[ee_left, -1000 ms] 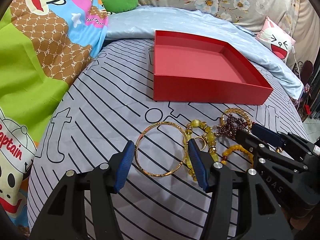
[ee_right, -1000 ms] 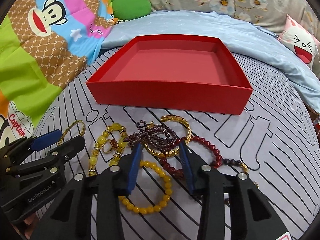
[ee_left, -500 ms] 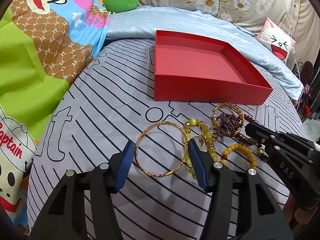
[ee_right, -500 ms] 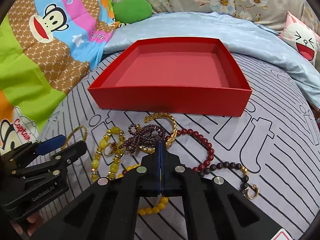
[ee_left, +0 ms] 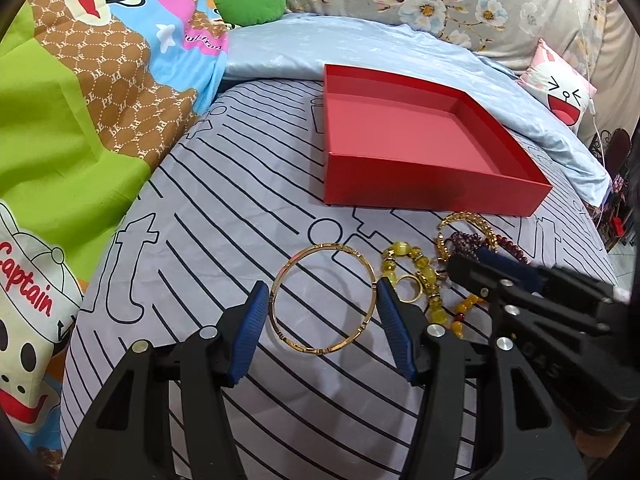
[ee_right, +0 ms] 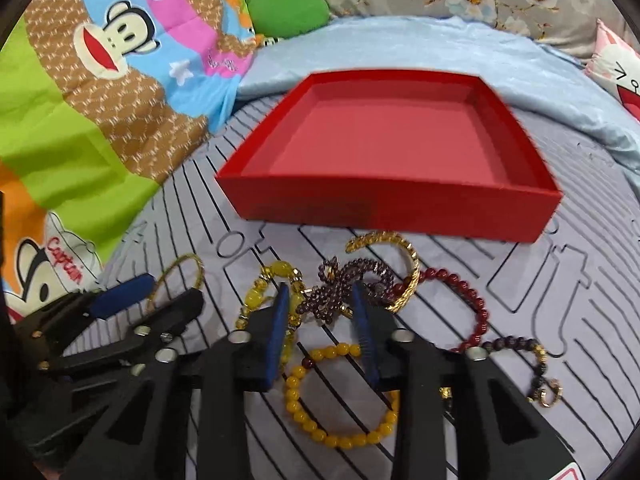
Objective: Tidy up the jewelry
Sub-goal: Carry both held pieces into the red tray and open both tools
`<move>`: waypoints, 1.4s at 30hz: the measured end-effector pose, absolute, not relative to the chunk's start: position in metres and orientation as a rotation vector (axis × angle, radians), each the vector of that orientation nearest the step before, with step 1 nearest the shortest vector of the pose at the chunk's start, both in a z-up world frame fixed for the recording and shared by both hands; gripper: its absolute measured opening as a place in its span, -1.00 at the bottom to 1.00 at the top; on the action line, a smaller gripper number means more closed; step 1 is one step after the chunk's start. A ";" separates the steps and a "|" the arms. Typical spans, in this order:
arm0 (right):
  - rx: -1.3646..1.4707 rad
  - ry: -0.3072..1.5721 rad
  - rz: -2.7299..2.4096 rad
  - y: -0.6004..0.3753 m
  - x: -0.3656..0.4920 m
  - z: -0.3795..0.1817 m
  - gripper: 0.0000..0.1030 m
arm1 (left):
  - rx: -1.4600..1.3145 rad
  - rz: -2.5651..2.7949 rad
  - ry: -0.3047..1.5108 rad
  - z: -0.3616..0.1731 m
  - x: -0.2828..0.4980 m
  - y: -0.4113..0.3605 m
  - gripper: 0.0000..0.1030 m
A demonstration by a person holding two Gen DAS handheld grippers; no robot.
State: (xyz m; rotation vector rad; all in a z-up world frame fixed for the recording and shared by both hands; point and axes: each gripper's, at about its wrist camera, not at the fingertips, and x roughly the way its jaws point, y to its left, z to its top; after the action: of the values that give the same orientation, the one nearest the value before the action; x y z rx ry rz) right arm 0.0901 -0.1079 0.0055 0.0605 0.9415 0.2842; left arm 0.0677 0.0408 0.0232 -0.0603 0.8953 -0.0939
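Observation:
A thin gold bangle (ee_left: 324, 298) lies flat on the striped sheet between the blue pads of my left gripper (ee_left: 322, 292). Those jaws stand apart around it; a sliver of sheet shows beside the left pad. My right gripper (ee_right: 320, 292) has its jaws opening, and a tangled purple bead bracelet (ee_right: 340, 284) lies between its tips on top of a chunky gold chain bangle (ee_right: 404, 268). Around them lie a yellow stone bracelet (ee_right: 260, 292), an amber bead bracelet (ee_right: 340, 396) and a dark red bead bracelet (ee_right: 468, 300). Behind the pile stands an empty red box (ee_right: 380, 208).
The striped grey sheet (ee_left: 224, 216) covers a rounded bed that drops off at left and right. A cartoon quilt (ee_left: 80, 120) lies at the left, a pale blue blanket (ee_left: 360, 44) behind the box, and a cat-face cushion (ee_left: 560, 84) at the far right.
My right gripper snapped shut with nothing in it, then parted again, and now straddles the purple bracelet, a little further forward. The left gripper and gold bangle have not moved.

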 end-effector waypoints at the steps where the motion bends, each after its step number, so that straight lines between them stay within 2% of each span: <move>1: 0.066 0.948 0.284 -0.109 0.090 0.004 -0.82 | -0.059 -0.094 0.895 0.023 0.068 0.041 0.02; 10: 0.108 0.875 0.278 -0.131 0.075 0.034 -0.88 | -0.059 -0.120 0.881 0.030 0.066 0.035 0.02; 21: 0.147 0.778 0.279 -0.161 0.088 0.092 -0.93 | -0.042 -0.198 0.831 0.070 0.083 0.024 0.02; 32: 0.127 0.737 0.292 -0.170 0.194 0.128 -0.93 | 0.038 -0.321 0.756 0.119 0.191 -0.009 0.02; 37: 0.137 0.763 0.276 -0.169 0.262 0.121 -0.93 | 0.052 -0.341 0.788 0.113 0.256 -0.026 0.02; 42: 0.167 0.802 0.251 -0.176 0.309 0.098 -0.93 | 0.044 -0.333 0.862 0.085 0.310 -0.037 0.02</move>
State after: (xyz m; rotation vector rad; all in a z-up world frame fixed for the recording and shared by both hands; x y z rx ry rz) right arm 0.3093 -0.1760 0.0980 0.1672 0.8018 0.2513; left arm 0.3105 -0.0373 0.0848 0.0442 0.8617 -0.3330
